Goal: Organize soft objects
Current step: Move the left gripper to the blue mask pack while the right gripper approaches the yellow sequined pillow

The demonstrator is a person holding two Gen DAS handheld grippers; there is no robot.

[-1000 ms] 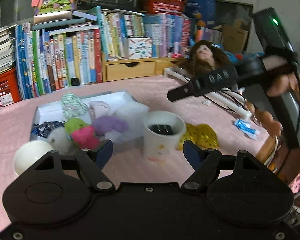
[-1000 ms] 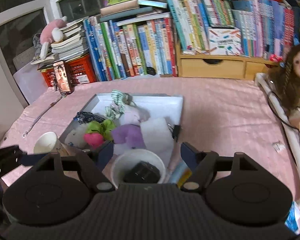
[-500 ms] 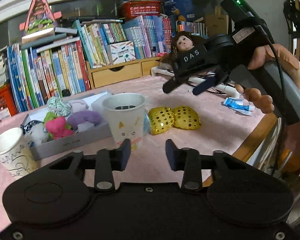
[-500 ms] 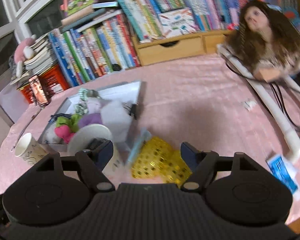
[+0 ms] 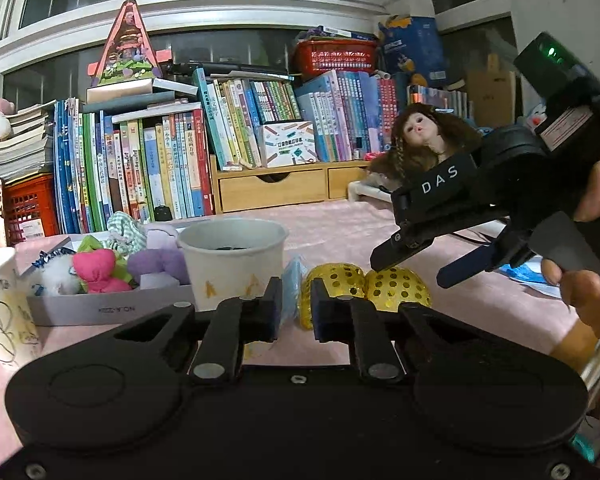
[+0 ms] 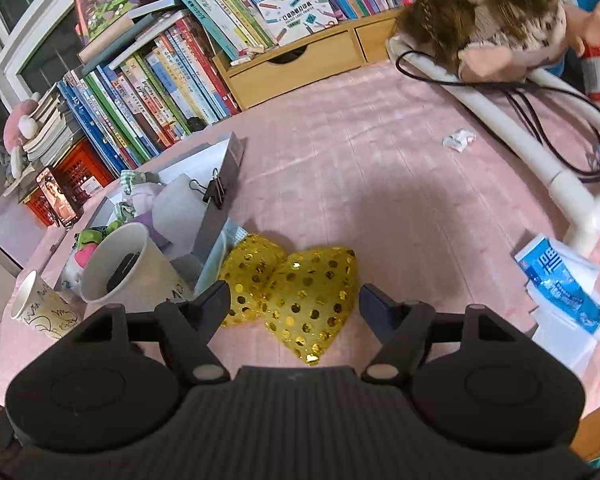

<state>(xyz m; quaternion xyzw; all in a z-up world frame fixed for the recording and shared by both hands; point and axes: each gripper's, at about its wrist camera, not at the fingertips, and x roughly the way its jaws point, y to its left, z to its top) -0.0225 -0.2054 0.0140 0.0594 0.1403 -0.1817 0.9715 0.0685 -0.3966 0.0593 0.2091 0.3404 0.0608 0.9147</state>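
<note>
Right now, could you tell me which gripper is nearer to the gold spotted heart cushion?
Right. The right gripper hangs open just above the heart cushion, jaws straddling it. The left gripper is shut and empty, set back from it, facing it low over the table.

Yellow sequinned heart cushion (image 6: 300,292) is seen lying flat on pink desk (image 6: 380,168), near its front edge, folded along the centre. Other soft toys (image 5: 100,268) are heaped in grey box (image 5: 108,308), beside it toward desk's left edge.
</note>
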